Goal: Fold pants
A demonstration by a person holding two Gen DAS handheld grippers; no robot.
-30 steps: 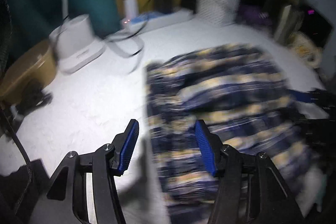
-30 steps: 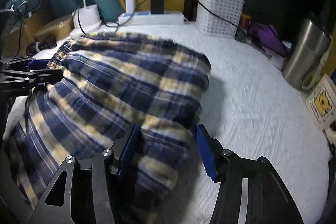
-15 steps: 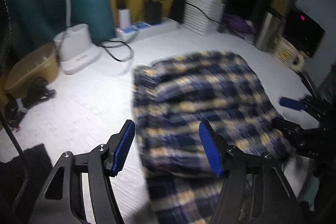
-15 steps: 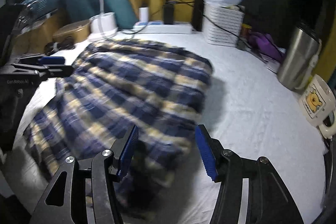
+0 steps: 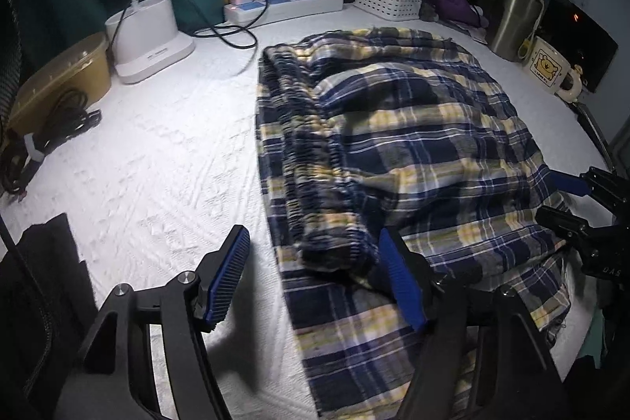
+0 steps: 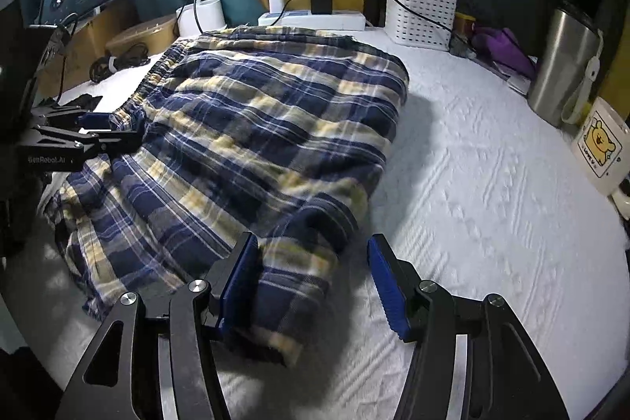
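Plaid pants [image 5: 413, 144]: folded, lying on white tabletop [image 5: 157, 164]. Left gripper [image 5: 315, 274]: jaws spread, just been opening, pinching nothing. Right gripper [image 6: 315, 282]: jaws spread, cloth edge between, unpinched.

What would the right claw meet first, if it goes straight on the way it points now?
Most likely the plaid pants: a folded corner already lies between the open fingers of the right claw, with white bedding beneath. Depth is hard to judge.

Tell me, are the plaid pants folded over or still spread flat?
Folded over. The pants lie doubled on the white cover, the gathered waistband resting on top of a lower plaid layer, with a rounded fold along the right edge.
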